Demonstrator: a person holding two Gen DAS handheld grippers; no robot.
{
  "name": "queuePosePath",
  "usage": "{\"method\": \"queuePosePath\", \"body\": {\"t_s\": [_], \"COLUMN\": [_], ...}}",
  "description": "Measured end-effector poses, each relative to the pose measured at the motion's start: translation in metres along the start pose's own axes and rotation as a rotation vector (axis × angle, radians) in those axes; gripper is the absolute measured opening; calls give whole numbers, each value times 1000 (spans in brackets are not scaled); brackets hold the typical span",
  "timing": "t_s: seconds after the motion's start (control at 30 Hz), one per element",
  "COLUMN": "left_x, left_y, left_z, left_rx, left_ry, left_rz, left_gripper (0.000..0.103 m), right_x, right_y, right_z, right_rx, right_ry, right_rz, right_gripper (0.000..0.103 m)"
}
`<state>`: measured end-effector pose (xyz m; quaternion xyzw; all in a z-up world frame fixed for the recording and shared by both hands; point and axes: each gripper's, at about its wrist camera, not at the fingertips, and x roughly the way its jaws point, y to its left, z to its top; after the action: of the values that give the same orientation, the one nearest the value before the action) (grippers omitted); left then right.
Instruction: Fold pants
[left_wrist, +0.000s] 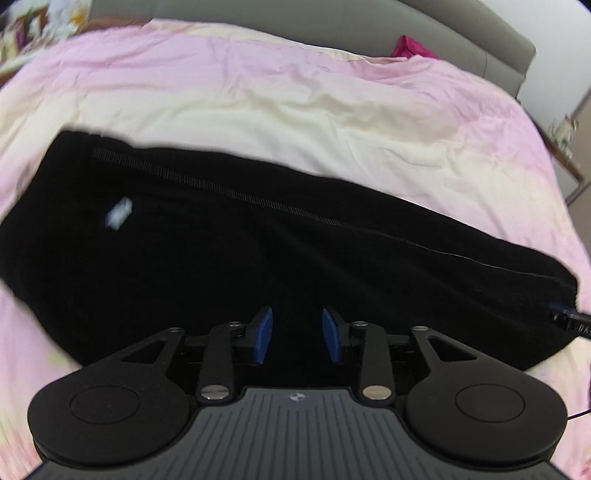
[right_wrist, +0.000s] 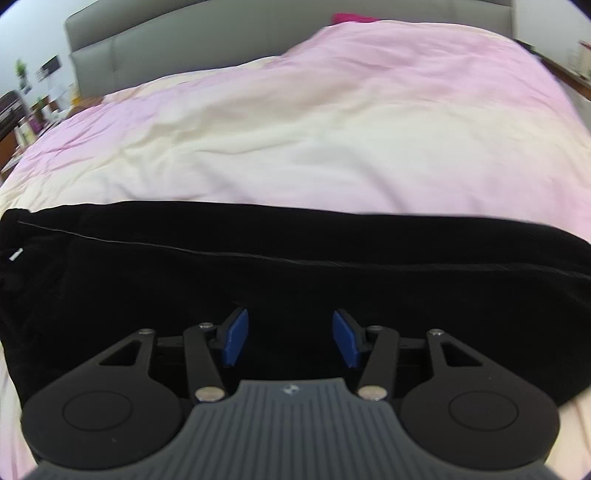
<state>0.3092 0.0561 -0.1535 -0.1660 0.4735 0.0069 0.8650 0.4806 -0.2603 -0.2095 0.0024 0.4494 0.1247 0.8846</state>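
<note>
You are holding both claws released and empty over the pants (left_wrist: 258, 251), which are lying on the bed (left_wrist: 258, 92). Their long axis is running crosswise under the left claw (left_wrist: 297, 334) and right claw (right_wrist: 290, 338).

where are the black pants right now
The black pants lie stretched across the pink and cream bedspread in both wrist views, directly ahead of both claws, nearer than the grey headboard.

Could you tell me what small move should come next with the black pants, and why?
Probably lower both grippers, left and right, onto the near edge of the black pants: they lie as one long band on the bedspread, and both grippers are open and empty.
</note>
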Motion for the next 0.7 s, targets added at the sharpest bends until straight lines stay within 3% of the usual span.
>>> {"method": "queuePosePath", "body": {"t_s": [0.2, 0.27, 0.33, 0.43, 0.67, 0.7], "left_x": [1, 6, 14, 29, 47, 50], "left_y": [14, 19, 24, 32, 34, 34], "left_z": [-72, -86, -95, -108, -109, -108], "left_rx": [-309, -414, -507, -640, -724, -735], "left_ry": [42, 25, 4, 19, -21, -25], "left_rz": [-63, -85, -109, -143, -203, -206], "left_gripper": [48, 50, 59, 59, 60, 55], "right_x": [-53, -67, -78, -92, -89, -83], "right_y": [-92, -123, -150, -193, -291, -302], "right_z": [-59, -79, -93, -109, -131, -133], "right_rx": [136, 195, 270, 421, 808, 868], "right_ry": [-5, -7, -21, -57, -174, -187], "right_rz": [-85, -103, -102, -90, -6, 21], "right_gripper": [54, 55, 61, 61, 61, 61]}}
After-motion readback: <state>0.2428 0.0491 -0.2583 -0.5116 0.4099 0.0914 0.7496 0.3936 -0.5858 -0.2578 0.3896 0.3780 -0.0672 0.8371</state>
